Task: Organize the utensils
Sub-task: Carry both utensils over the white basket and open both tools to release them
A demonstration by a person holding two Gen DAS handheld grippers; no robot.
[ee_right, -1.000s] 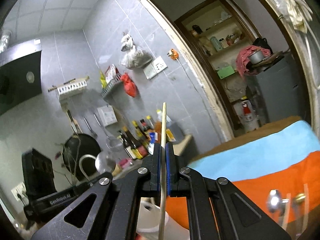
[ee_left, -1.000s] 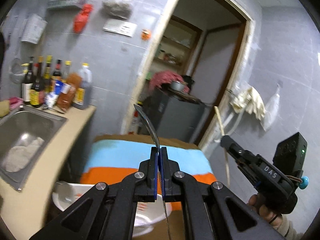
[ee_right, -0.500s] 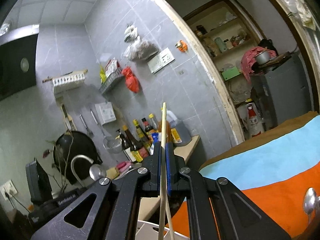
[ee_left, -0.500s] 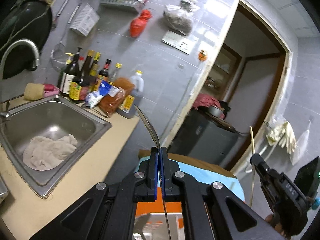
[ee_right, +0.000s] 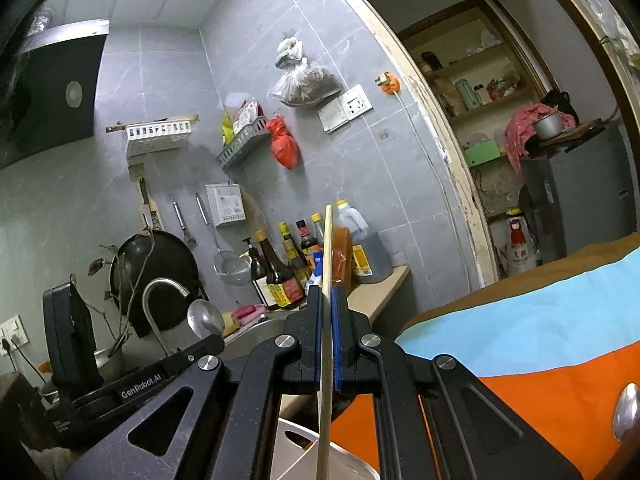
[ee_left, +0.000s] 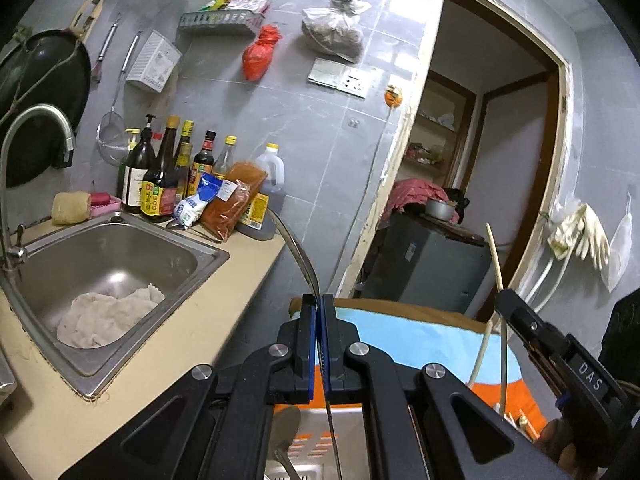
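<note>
Left wrist view: left gripper (ee_left: 319,344) is clamped shut on a thin metal utensil handle (ee_left: 298,250), held over a metal tray (ee_left: 348,432) where another utensil (ee_left: 286,426) is seen. Right gripper (ee_right: 327,340) is closed on a wooden chopstick (ee_right: 328,248), above a white basket (ee_right: 320,456). A cloth (ee_left: 108,314) is lying in the sink (ee_left: 200,258) on the counter.

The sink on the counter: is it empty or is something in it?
Not empty: a crumpled pale cloth lies in the steel sink.
</note>
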